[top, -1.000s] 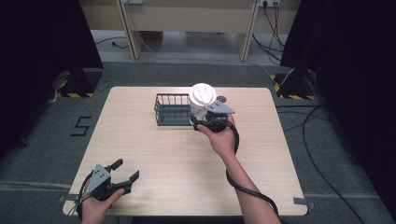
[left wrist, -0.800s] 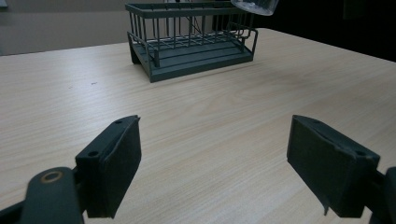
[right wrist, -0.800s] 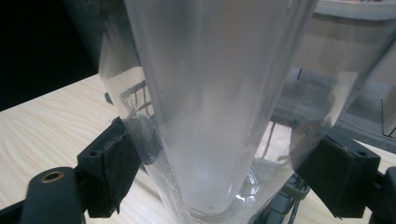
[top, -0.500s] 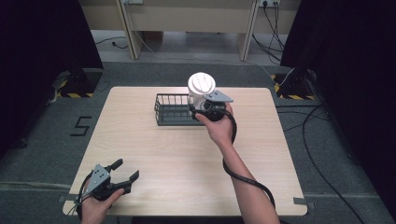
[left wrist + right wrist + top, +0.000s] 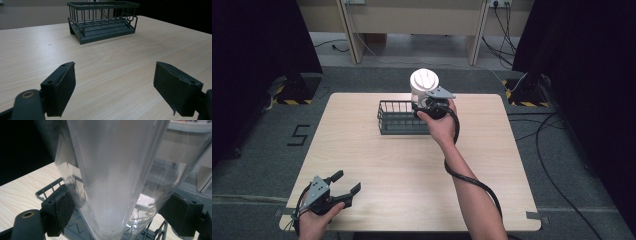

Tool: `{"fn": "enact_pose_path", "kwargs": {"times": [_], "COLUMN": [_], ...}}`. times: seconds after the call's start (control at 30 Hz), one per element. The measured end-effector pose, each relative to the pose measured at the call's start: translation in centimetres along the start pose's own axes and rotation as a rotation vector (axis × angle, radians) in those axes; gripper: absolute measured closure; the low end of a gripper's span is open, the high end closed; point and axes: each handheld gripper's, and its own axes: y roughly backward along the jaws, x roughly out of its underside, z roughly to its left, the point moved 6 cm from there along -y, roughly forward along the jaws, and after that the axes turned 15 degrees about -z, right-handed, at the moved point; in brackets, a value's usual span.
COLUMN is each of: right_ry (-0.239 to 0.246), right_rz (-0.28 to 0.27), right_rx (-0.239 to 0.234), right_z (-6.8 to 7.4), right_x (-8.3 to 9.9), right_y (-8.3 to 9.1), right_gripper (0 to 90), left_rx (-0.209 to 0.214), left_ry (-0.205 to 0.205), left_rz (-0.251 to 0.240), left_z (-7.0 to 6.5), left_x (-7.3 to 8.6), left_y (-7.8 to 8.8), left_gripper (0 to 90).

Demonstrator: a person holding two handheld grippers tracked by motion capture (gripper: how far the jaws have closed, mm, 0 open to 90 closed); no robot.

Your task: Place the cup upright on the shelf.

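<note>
A clear plastic cup [image 5: 424, 82] with a white domed lid hangs upright over the right end of a dark wire basket [image 5: 398, 118] at the back middle of the table. My right gripper [image 5: 428, 106] is shut on the cup's lower part. In the right gripper view the cup [image 5: 115, 170] stands between both pads of my right gripper [image 5: 117, 212], with the basket's rim [image 5: 50, 188] just below. My left gripper [image 5: 347, 180] rests open near the table's front left corner. Nothing lies between the pads of my left gripper [image 5: 117, 85], which faces the basket [image 5: 102, 22].
The light wooden table [image 5: 372, 160] is bare between the basket and its front edge. Dark curtains stand at both sides. Cables [image 5: 557, 150] lie on the grey floor to the right, and a desk stands behind the table.
My right gripper has carried the cup up and toward the back, from beside the basket's right end to above it. The left gripper has stayed in place, open.
</note>
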Motion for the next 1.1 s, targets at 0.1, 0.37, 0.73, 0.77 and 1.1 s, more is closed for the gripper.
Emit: {"fn": "enact_pose_path", "kwargs": {"times": [0.1, 0.37, 0.73, 0.77, 1.1], "right_ry": [0.001, -0.019, -0.031, -0.031, -0.039], "right_rz": [0.009, 0.031, 0.083, 0.088, 0.135], "right_rx": [0.004, 0.021, 0.038, 0.04, 0.061], "right_z": [-0.1, -0.5, -0.4, -0.4, -0.3], "right_x": [0.0, 0.8, 2.8, 2.9, 4.8], "right_y": [-0.6, -1.7, -3.2, -3.3, -4.1], "right_gripper": [18.6, 18.6, 18.4, 18.4, 18.2], "left_rx": [0.0, 0.001, 0.003, 0.003, 0.006], "left_ry": [0.002, 0.003, 0.007, 0.006, 0.003], "left_rz": [-0.001, 0.002, 0.001, 0.001, 0.001], "left_z": [0.0, 0.1, 0.1, 0.1, 0.1], "left_x": [0.0, 0.0, 0.0, 0.0, 0.0], "left_y": [0.0, 0.0, 0.0, 0.0, 0.0], "left_gripper": [17.4, 17.4, 17.4, 17.5, 17.2]}}
